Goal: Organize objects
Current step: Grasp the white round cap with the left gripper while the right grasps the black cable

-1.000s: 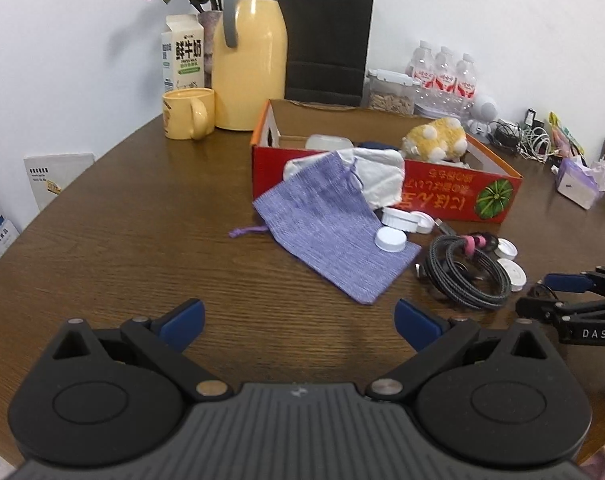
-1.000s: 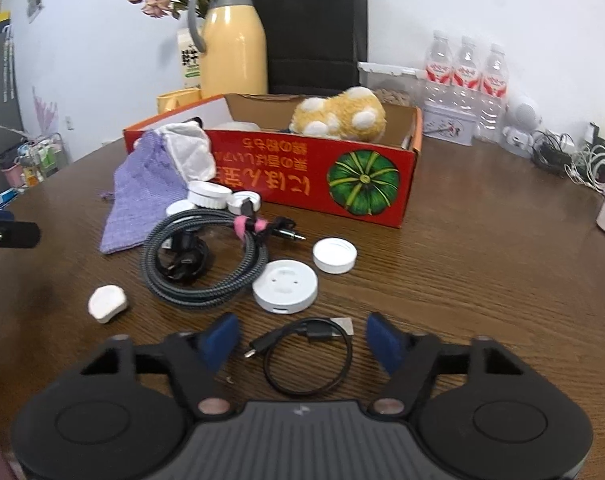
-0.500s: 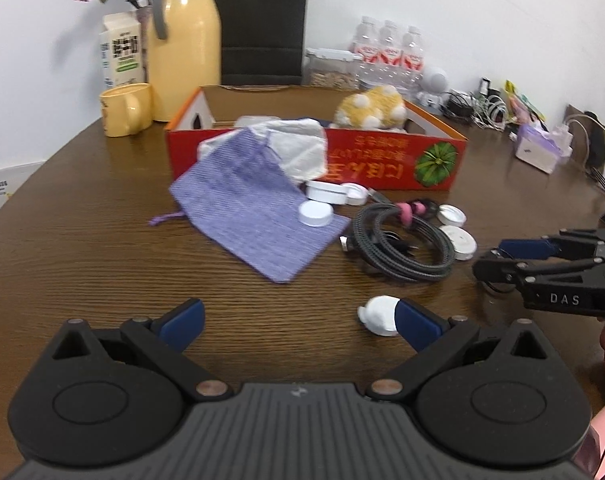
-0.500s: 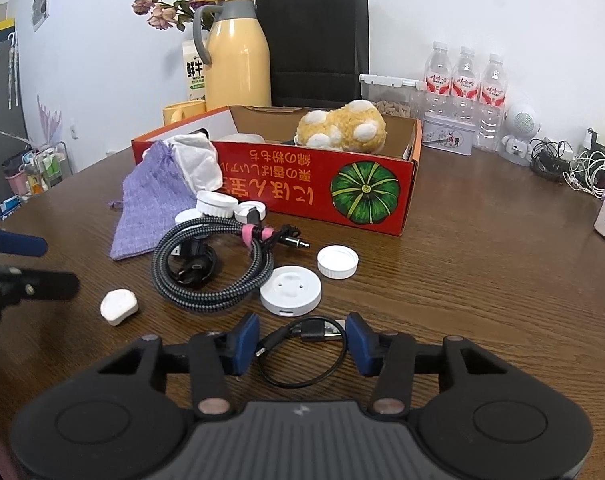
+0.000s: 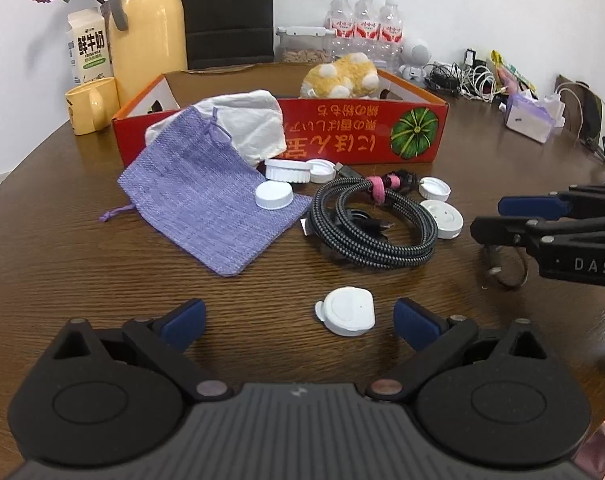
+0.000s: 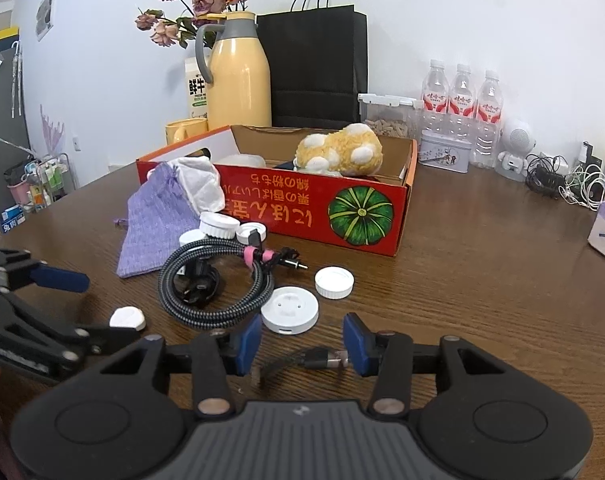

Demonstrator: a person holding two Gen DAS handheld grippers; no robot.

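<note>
Dark wood-grain table fills both views, cluttered ahead of a red cardboard box at frame centre. Low in the right wrist view, the small black cable sits blurred between the right gripper pads, which look partly closed around it; whether they actually pinch it I cannot tell. A thin, springy loop could slip free or snag. Lower centre of the left wrist view, the left gripper stands wide apart around a white cap, which may skate away if nudged off-centre.
</note>
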